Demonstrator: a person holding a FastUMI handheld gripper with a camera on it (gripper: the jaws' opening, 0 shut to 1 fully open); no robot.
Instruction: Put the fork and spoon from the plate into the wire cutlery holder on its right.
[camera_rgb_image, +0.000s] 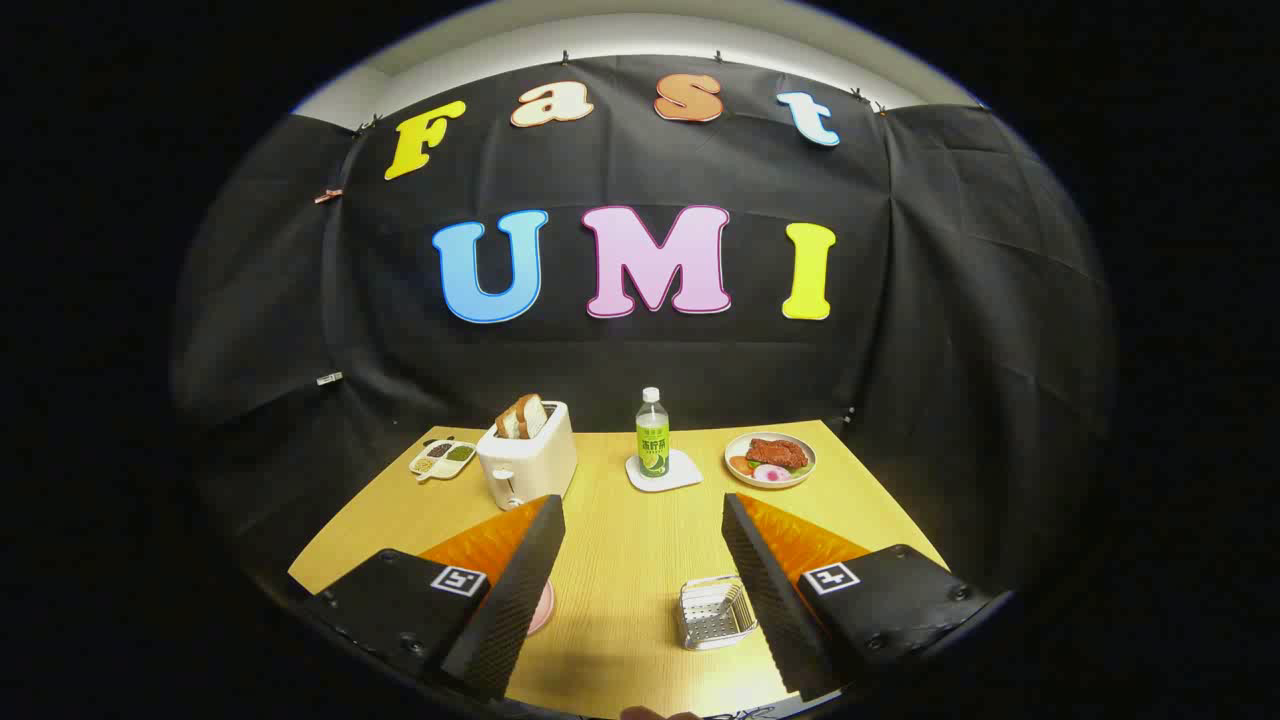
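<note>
The gripper (643, 520) hangs above the near half of a yellow wooden table (630, 560) with its two fingers spread wide and nothing between them but bare tabletop. Just inside the right finger stands one wire cutlery holder (712, 612), upright, its right side partly hidden behind that finger; whether anything lies in it is too small to tell. Against the left finger a sliver of one pink plate (541, 608) peeks out, most of it covered by the finger, so the fork and spoon on it cannot be made out. Beyond the fingertips, along the far edge of the table, four things stand in a row: one small divided dish (442, 458) with dark and pale fillings at the far left, one white toaster (527, 455) with a slice of bread sticking up out of it, one green bottle (652, 432) with a white cap standing on a white coaster (665, 472), its label too small to read, and one plate of food (770, 459) with a brown piece of meat, at the right.
</note>
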